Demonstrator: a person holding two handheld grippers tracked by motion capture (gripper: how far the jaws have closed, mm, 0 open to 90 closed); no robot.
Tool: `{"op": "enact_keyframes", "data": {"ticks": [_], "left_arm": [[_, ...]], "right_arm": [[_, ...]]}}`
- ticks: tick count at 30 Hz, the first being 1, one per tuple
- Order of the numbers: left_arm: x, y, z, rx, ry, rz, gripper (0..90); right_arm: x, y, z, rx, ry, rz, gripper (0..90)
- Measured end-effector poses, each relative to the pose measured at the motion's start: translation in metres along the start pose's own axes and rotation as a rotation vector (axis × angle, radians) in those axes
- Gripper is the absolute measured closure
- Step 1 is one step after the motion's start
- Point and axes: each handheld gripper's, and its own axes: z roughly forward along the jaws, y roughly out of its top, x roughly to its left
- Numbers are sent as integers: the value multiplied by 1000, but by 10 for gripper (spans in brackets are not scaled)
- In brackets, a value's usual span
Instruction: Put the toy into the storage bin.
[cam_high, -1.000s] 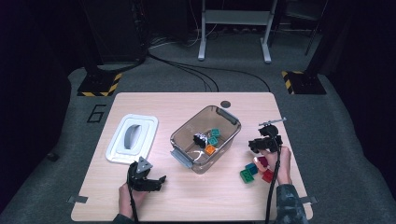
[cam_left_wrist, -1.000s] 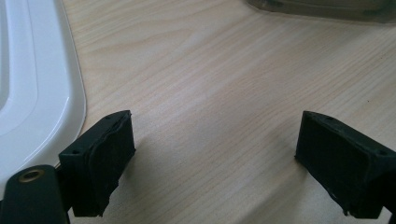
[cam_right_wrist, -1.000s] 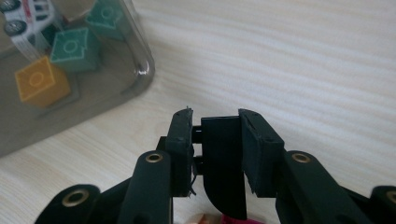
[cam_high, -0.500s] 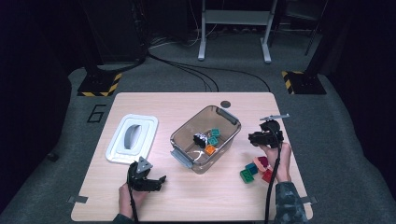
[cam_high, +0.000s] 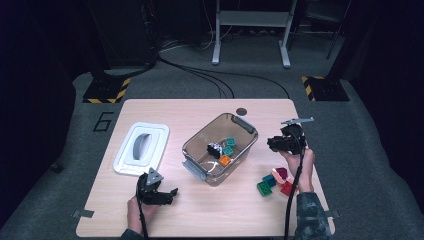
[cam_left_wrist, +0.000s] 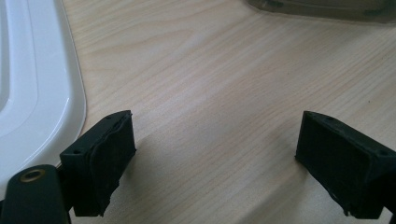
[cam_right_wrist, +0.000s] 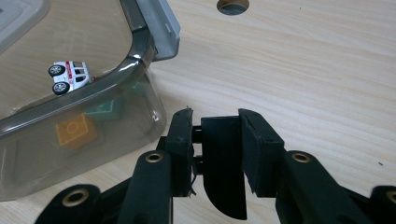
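One clear bin (cam_high: 245, 125), one white lid (cam_high: 125, 162), one toy car (cam_high: 214, 148). Three blocks in bin: two teal (cam_high: 230, 142), one orange (cam_high: 225, 160). About four loose blocks (cam_high: 272, 180) on table.

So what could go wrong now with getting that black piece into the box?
1. The right tool holds the black piece up off the table; it might slip out before it reaches the clear box.
2. That tool is close beside the box's rim, so it might bump and shove the box.
3. The loose blocks lie right by the person's wrist, which might knock them about.
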Motion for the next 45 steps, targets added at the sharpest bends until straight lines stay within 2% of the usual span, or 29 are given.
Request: {"op": "enact_keyframes", "data": {"ticks": [1,2,4,5,6,8,9,10,13,17,18,29,33,37,45], "left_arm": [[0,0,0,0,0,1,113],[0,0,0,0,0,0,113],[0,0,0,0,0,1,113],[0,0,0,0,0,0,113],[0,0,0,0,0,0,113],[0,0,0,0,0,0,113],[0,0,0,0,0,0,113],[0,0,0,0,0,0,113],[0,0,0,0,0,0,113],[0,0,0,0,0,0,113],[0,0,0,0,0,0,113],[0,0,0,0,0,0,114],[0,0,0,0,0,0,114],[0,0,0,3,0,3,114],[0,0,0,1,0,0,114]], "right_arm": [[1,0,-1,3,-1,8,667],[-1,1,-1,-2,-2,-9,667],[-1,2,-3,-5,-1,-10,666],[1,3,-4,-6,-3,8,667],[0,4,-5,-3,-4,-7,667],[1,6,-6,-7,-4,2,667],[0,7,-7,-14,-6,-16,667],[1,8,-8,-14,-6,-6,667],[2,12,-11,-22,-8,-24,667],[4,17,-15,-30,-10,-15,667],[3,18,-15,-38,-12,-30,667],[10,33,-25,-67,-22,-37,667],[13,39,-27,-78,-17,-62,666],[17,45,-29,-92,-10,-67,666],[33,56,-30,-110,21,-109,666]]}}
